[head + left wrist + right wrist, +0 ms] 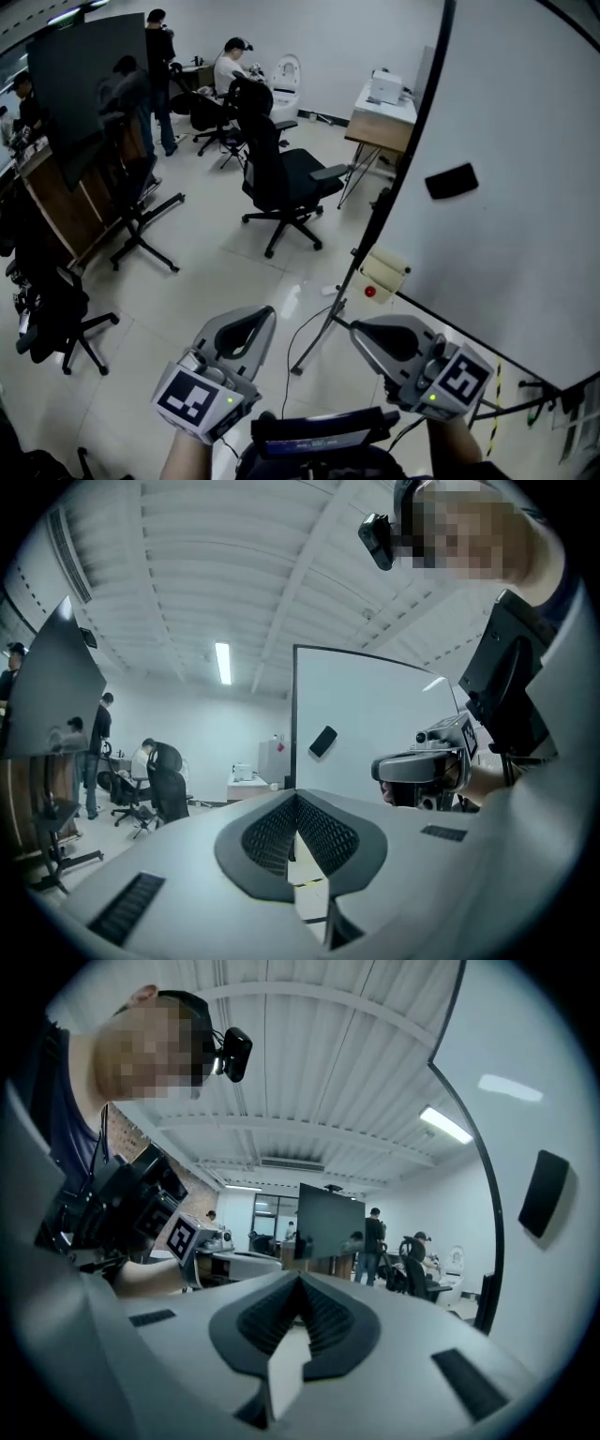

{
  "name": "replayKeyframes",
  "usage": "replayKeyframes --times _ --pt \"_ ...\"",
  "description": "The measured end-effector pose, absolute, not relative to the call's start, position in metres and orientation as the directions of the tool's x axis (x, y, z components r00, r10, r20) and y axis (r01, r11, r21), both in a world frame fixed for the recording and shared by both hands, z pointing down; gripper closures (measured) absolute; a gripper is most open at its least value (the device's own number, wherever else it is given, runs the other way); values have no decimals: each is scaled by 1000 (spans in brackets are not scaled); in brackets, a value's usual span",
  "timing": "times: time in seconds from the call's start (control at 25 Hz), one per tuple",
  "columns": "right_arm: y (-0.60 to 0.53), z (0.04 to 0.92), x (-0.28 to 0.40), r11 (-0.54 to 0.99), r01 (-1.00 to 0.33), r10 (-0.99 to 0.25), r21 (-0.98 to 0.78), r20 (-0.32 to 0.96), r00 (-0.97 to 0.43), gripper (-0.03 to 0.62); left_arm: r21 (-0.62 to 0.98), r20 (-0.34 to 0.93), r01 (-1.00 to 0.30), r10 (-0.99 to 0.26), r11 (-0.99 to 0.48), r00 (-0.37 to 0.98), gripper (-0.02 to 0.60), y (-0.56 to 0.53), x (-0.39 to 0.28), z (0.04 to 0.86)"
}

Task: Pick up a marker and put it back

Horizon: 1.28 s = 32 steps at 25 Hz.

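Lowest in the head view, a dark unit [323,433] sits at bottom centre between my two wrists. Just above it are both tools. The left gripper [265,317] is at lower left, with its jaws brought together at the tips and nothing between them. The right gripper [361,333] is at lower centre-right, likewise closed and empty. Both point level, toward the upper part of the frame.

Between their tips a thin cable [305,333] trails over the pale floor beside the slanted black leg [323,328] of the whiteboard [525,141], which fills the right side of the frame. Just above the right gripper, at the board's lower edge, hangs a cream box [386,270] with a small red spot [370,292] under it. It is too small for me to tell whether that is the marker, and I can pick out no marker elsewhere.

Higher on the board sits a black eraser [451,180]. At upper centre stands a black office chair [281,178], and right of it a desk [380,127] carrying a printer [386,87]. At upper left are a dark panel [84,84] and several people [230,61].
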State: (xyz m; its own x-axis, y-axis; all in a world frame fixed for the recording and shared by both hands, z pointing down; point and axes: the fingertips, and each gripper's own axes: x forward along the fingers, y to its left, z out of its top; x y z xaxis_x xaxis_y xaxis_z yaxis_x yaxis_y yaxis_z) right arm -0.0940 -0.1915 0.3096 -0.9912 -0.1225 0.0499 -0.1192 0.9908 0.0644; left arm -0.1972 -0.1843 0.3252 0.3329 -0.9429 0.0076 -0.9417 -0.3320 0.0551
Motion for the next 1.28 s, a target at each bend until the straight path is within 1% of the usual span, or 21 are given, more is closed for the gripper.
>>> replayKeyframes --times 0.2,0.32,0.48,0.64,0.8,1.16,1.2,1.28 --pt "-209 309 -120 964 -248 -255 100 63 -965 583 71 16 -891 -892 -449 451 584 -208 -222 331" --pt "-224 303 -134 944 -302 -313 136 64 -948 583 68 12 -867 -869 -493 495 584 -225 -235 326" --pt "-245 307 -127 910 -382 -397 161 75 -915 583 67 8 -835 -837 -546 548 584 -247 -232 329" --pt "-270 315 -110 878 -441 -462 185 92 -882 583 62 0 -821 -823 -567 569 584 -270 -226 329" --pt "-297 323 -92 863 -463 -488 202 94 -868 583 56 3 -816 -817 -576 577 584 -295 -215 334" --pt "-381 354 -44 817 -519 -558 250 118 -821 569 80 63 -813 -811 -577 582 584 -355 -194 352" --pt "-388 360 -40 814 -523 -564 253 124 -817 559 84 73 -811 -808 -580 585 584 -361 -190 356" --pt "-401 374 -31 808 -525 -572 267 143 -808 497 91 92 -805 -799 -587 594 584 -371 -183 365"
